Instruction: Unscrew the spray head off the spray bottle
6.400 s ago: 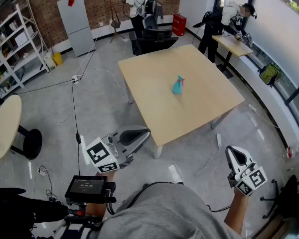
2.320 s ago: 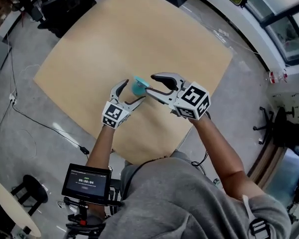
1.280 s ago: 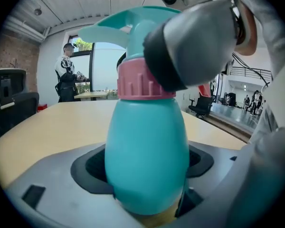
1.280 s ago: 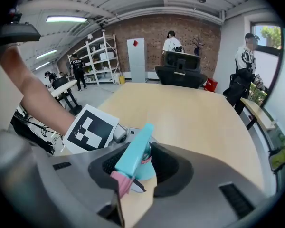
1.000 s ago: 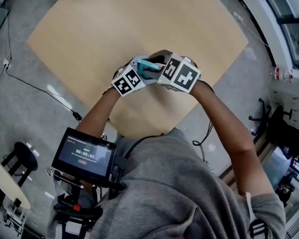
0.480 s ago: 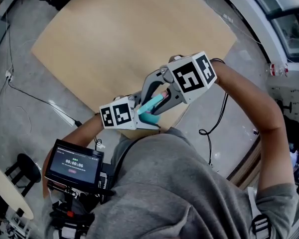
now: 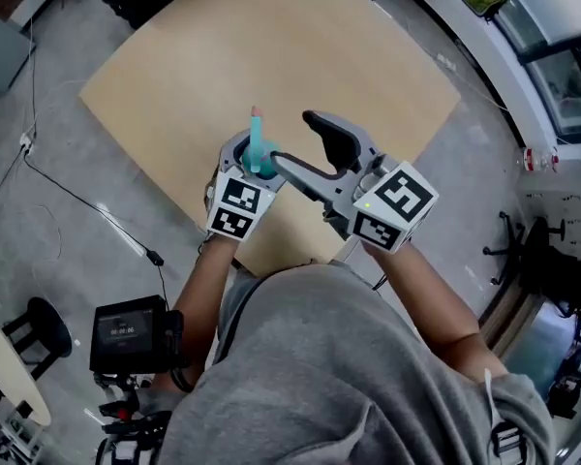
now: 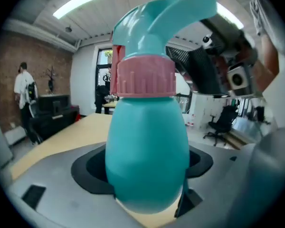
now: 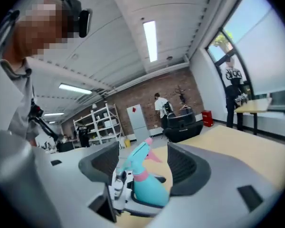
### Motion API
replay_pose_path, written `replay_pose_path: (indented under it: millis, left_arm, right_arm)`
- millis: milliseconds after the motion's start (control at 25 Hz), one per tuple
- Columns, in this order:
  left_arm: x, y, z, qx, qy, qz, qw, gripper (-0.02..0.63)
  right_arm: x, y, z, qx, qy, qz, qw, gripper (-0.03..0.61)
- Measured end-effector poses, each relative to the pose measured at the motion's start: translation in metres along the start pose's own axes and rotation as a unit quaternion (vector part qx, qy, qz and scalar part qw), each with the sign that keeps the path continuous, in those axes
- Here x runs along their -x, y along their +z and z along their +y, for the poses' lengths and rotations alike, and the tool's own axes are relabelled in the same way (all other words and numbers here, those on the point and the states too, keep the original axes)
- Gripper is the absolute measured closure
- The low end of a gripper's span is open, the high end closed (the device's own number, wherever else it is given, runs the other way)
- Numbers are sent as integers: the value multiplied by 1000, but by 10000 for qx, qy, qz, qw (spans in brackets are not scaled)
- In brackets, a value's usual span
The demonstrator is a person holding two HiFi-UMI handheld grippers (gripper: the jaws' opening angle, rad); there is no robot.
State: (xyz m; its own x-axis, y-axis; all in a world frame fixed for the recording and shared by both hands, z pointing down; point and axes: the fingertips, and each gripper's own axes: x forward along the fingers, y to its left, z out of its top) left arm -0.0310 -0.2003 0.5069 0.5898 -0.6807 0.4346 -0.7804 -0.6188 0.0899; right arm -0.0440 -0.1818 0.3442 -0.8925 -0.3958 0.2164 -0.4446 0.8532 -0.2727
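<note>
Now, left gripper (image 7: 255,166) pinches our spray bottle (image 8: 147,151) mid-frame; right gripper (image 7: 292,139) just sprang open, empty: let's grab the spray head (image 8: 154,20) squarely.

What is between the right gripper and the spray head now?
Nothing visible. On the right gripper the jaws have just been opening, empty; the spray head stands free just beyond their tips. The left gripper clamps the bottle below the pink collar.
</note>
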Motion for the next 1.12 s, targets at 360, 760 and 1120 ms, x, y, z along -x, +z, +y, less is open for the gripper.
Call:
replay_pose_path:
  millis: [360,760,1120]
  left_arm:
    - [-14,9,10,-1530,985,588,9815,227]
    - [21,-18,-86,-1917,-3037,-72,9333,227]
    - [41,-7,-113,-1939,-3652,-171,9103,227]
  right_arm:
    - [-31,-35,-11,339,-640,817,9940,296]
    - [3,-74,49,1714,3631,2348,8852,471]
    - [34,-64,68,2033,4938,2389,8110,471]
